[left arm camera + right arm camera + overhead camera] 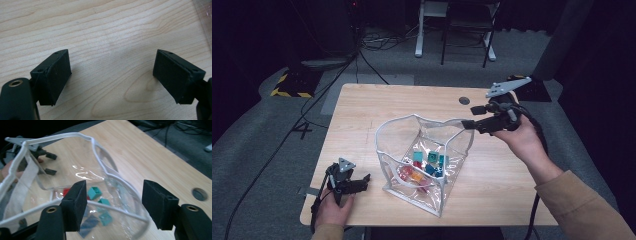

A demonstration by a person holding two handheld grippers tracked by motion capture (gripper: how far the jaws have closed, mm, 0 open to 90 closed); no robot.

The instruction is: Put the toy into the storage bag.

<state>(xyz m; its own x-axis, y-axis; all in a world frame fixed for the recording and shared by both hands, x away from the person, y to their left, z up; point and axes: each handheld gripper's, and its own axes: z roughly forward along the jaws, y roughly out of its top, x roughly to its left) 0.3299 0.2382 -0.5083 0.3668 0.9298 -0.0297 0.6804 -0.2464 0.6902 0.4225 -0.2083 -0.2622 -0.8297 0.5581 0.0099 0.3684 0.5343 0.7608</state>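
Clear pouch stands open with blocks inside, both grippers empty

Nearest the person, the left gripper [362, 181] rests low over the wooden table [362, 115] at the front left corner, just beside the bag but apart from it. In the left gripper view its jaws stand wide apart with only bare wood grain between them, so it has hold of nothing; it looks parked there so as to leave the pouch free.

In the middle of the table sits the clear plastic pouch [422, 160], white-trimmed along its rim and standing upright with its mouth spread open. Small coloured blocks [424, 167], teal, red, orange and blue, lie in a loose pile on its floor. The stiff rim [75, 138] seems to hold the mouth open unaided, which would explain why neither tool needs to prop it.

Farther off, the right gripper [468, 118] hangs above the table at the pouch's far right corner, pointing towards the rim. In the right gripper view its pads are spread wide, with the rim and the blocks seen past them, and nothing is pinched. Judging by this, the pouch is left to stand by itself with its contents in place
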